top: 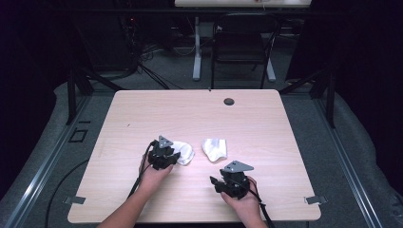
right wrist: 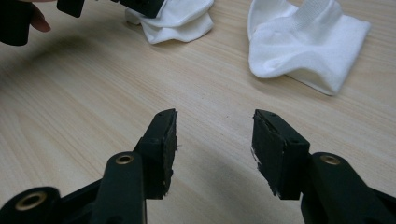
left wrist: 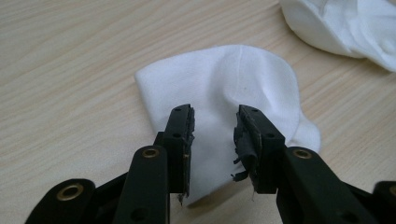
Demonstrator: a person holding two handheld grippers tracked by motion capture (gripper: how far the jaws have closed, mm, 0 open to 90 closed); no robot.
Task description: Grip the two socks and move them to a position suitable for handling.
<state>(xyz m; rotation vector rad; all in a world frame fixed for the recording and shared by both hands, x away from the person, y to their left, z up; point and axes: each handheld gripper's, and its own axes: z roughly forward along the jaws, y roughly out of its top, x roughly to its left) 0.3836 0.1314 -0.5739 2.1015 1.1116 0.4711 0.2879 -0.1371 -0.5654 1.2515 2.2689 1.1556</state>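
Our left hand-held gripper point(left wrist: 214, 122) stood released, its 2 jaws parted with the near edge of the left sock point(left wrist: 224, 88) lying between them on the table point(left wrist: 70, 70). No cloth was pinched yet. In the high view the same left hand-held gripper point(top: 167, 153) sat over the left side of that sock point(top: 185, 152), near the middle of the table point(top: 142, 109).

Our right hand-held gripper point(right wrist: 215, 135) was also released, jaws wide apart over bare wood, holding nothing. It hung near the table's near edge, to the right, as the right hand-held gripper point(top: 223, 183) in the high view. The right sock point(right wrist: 306, 44) lay just beyond it, crumpled, apart from the left sock point(right wrist: 175, 18); the high view placed this right sock point(top: 215, 148) between the 2 hands, a little farther off.

We judged the step to be gripping the left sock. To do it well, we thought the jaws should press down to the table so the lower tips slid under the fabric edge, then close on a single fold, not on a thick bunch. We would have kept the tips level, since worn pad material point(left wrist: 243, 154) hung loose on 1 jaw and might slip. The right hand-held gripper would do best to advance onto its own sock only once the left grip felt firm.
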